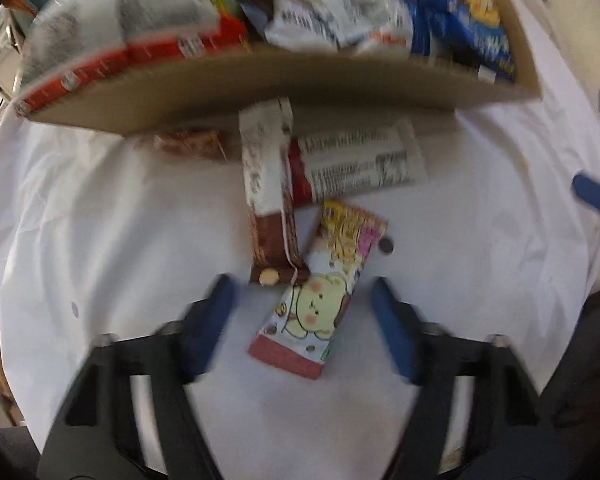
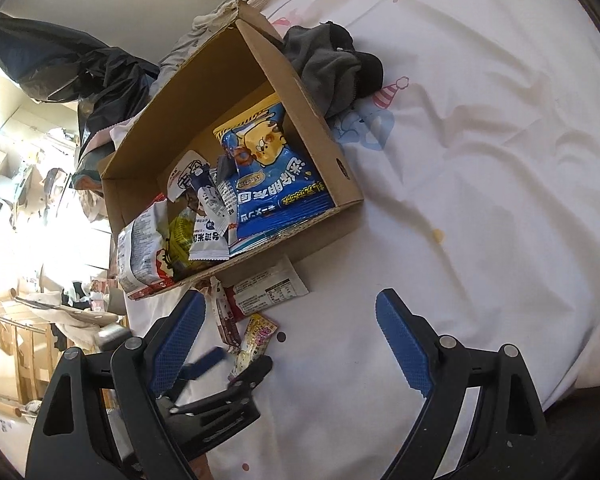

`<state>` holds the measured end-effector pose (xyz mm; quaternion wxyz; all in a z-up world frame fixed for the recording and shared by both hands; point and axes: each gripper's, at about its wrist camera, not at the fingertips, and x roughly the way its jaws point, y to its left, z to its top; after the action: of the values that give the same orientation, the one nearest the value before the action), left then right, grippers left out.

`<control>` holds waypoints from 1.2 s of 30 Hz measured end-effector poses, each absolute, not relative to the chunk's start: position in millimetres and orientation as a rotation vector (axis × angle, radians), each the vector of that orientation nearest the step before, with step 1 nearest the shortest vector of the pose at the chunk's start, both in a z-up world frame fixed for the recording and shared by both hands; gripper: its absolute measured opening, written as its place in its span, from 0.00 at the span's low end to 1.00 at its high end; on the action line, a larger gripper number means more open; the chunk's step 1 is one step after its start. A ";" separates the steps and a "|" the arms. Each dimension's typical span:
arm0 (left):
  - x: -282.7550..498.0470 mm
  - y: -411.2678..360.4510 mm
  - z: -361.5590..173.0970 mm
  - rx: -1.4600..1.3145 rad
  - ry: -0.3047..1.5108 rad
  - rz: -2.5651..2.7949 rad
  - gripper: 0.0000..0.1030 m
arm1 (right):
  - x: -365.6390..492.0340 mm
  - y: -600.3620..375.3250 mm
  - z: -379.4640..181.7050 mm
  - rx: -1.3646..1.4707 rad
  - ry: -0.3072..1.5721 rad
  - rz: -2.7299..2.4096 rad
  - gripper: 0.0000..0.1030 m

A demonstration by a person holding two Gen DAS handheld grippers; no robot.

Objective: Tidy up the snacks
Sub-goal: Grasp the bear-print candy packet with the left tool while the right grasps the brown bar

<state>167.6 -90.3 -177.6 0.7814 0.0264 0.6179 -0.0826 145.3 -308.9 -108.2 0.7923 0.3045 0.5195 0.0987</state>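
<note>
Seen from the left wrist, the left gripper (image 1: 302, 312) straddles a bear-print snack packet (image 1: 318, 300) on the white sheet (image 1: 100, 200), jaws apart, apparently about to pinch it; the right wrist shows the right gripper (image 2: 288, 336) gaping empty near the snack-filled cardboard box (image 2: 300, 80).

We see a brown cardboard box (image 2: 312, 112) on a white bed sheet (image 2: 480, 160) that has small coloured dots and a pink party hat print. Inside the box lies a blue snack bag (image 2: 276, 184) with a yellow cartoon figure. In front of it we see a yellow and pink packet (image 1: 320, 300) with a cartoon bear and a brown and white wrapper (image 1: 266, 188); both grippers have blue pads (image 2: 404, 344) on black arms.
</note>
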 end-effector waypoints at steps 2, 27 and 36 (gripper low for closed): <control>163.9 -93.4 -175.7 0.091 1.324 -0.177 0.27 | 146.5 -308.3 -108.8 0.656 1.121 0.213 0.87; 120.1 -3.7 -66.4 -0.047 1.151 -0.098 0.21 | 146.4 -272.0 -104.6 0.625 1.147 0.322 0.87; 126.1 23.7 -95.9 -0.215 1.242 0.034 0.21 | 168.5 -223.5 -118.7 0.600 1.230 0.409 0.87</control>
<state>126.1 23.7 -95.9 0.8078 -0.1003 0.5806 0.0160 168.5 -223.5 -118.7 0.7556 0.2753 0.5640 0.1875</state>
